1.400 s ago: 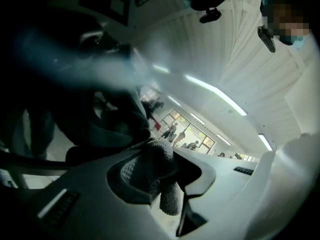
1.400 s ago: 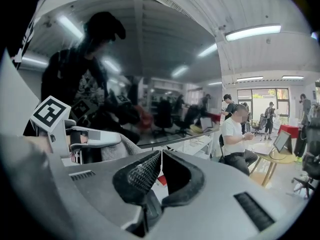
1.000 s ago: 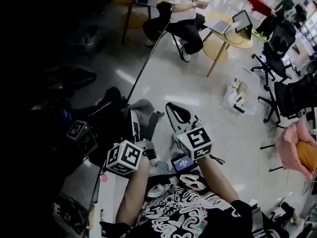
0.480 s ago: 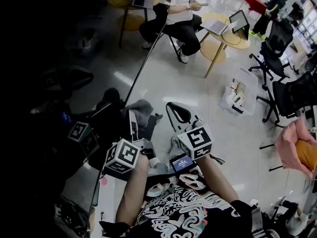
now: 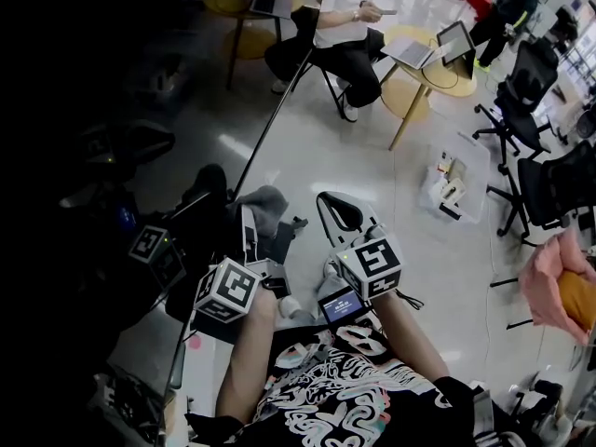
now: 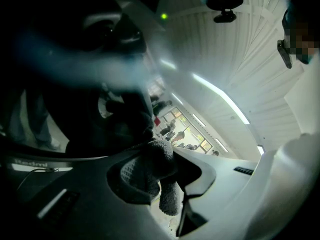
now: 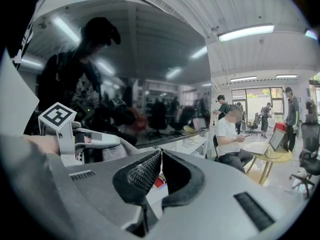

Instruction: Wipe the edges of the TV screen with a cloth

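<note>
The TV screen fills the left of the head view, dark and reflective, its thin edge running diagonally down to my hands. My left gripper is shut on a grey cloth held against that edge. In the left gripper view the cloth bulges between the jaws of the left gripper, with the screen close above. My right gripper hangs beside it to the right, shut with nothing in it. The right gripper view shows the right gripper closed before the screen, with the cloth at the left.
A person sits on a chair by a round wooden table with laptops. Office chairs stand at the right, a box lies on the floor, and a pink cushion is at the far right. A white shelf runs under the screen.
My left gripper with the cloth has edged slightly left along the screen's edge. The right gripper has barely moved.
</note>
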`<state>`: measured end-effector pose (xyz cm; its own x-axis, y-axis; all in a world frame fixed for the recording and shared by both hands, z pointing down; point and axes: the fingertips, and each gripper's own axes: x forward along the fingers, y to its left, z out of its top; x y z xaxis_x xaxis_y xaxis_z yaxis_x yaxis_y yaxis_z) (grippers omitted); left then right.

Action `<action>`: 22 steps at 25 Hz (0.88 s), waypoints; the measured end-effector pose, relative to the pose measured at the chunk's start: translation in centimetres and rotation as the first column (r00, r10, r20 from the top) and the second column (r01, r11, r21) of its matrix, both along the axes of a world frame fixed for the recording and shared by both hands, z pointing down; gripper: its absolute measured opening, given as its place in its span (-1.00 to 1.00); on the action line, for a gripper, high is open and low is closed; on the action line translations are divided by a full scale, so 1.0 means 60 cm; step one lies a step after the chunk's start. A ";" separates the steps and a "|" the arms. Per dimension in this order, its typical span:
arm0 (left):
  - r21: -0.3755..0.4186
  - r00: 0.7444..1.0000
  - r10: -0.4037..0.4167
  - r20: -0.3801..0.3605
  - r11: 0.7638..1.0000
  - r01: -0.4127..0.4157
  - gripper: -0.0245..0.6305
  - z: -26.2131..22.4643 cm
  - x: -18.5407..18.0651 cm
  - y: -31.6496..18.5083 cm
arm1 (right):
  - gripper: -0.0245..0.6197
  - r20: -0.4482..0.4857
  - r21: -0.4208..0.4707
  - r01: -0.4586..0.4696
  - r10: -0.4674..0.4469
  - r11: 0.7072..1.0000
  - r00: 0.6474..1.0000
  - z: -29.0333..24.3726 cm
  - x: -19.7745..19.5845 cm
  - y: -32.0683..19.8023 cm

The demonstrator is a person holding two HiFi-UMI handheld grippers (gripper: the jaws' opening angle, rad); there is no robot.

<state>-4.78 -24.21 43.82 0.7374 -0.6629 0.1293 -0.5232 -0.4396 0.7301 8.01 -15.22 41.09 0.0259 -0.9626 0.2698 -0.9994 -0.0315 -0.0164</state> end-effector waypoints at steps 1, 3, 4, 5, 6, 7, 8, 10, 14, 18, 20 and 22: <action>-0.003 1.000 -0.001 -0.003 1.000 0.001 -0.55 -0.002 0.004 -0.002 | -0.83 0.002 0.006 0.005 -0.005 1.000 1.000 -0.004 0.004 -0.003; -0.013 1.000 -0.001 -0.007 1.000 0.001 -0.55 -0.003 0.021 -0.008 | -0.83 0.007 0.015 0.012 -0.012 1.000 1.000 -0.011 0.021 -0.011; -0.018 1.000 -0.002 -0.010 1.000 0.002 -0.55 -0.003 0.031 -0.011 | -0.83 0.007 0.018 0.015 -0.015 1.000 1.000 -0.012 0.031 -0.015; -0.022 1.000 -0.004 -0.013 1.000 0.004 -0.55 -0.004 0.038 -0.013 | -0.83 0.008 0.019 0.019 -0.019 1.000 1.000 -0.013 0.038 -0.017; -0.026 1.000 -0.008 -0.015 1.000 0.007 -0.55 -0.006 0.041 -0.013 | -0.83 0.009 0.021 0.023 -0.023 1.000 1.000 -0.015 0.040 -0.018; -0.030 1.000 -0.011 -0.017 1.000 0.010 -0.55 -0.008 0.041 -0.014 | -0.83 0.011 0.022 0.027 -0.027 0.999 1.000 -0.017 0.040 -0.018; -0.031 1.000 -0.013 -0.016 0.999 0.013 -0.55 -0.010 0.041 -0.015 | -0.83 0.015 0.024 0.030 -0.030 0.999 0.999 -0.019 0.041 -0.020; -0.032 1.000 -0.016 -0.011 0.999 0.016 -0.55 -0.007 0.058 -0.027 | -0.83 0.026 0.024 0.030 -0.031 0.999 0.999 -0.015 0.060 -0.031; -0.031 1.000 -0.022 -0.002 0.999 0.022 -0.55 0.001 0.115 -0.059 | -0.83 0.036 0.020 0.026 -0.027 0.999 0.999 -0.007 0.128 -0.058; -0.032 1.000 -0.027 0.000 0.999 0.027 -0.55 -0.002 0.123 -0.059 | -0.83 0.049 0.025 0.023 -0.024 0.999 0.999 -0.010 0.144 -0.056; -0.035 1.000 -0.027 0.002 0.999 0.027 -0.55 -0.002 0.139 -0.065 | -0.83 0.051 0.027 0.021 -0.023 0.999 0.998 -0.012 0.163 -0.063; -0.039 1.000 -0.026 0.002 0.999 0.026 -0.55 0.006 0.160 -0.079 | -0.83 0.050 0.025 0.017 -0.018 1.000 0.999 -0.002 0.188 -0.076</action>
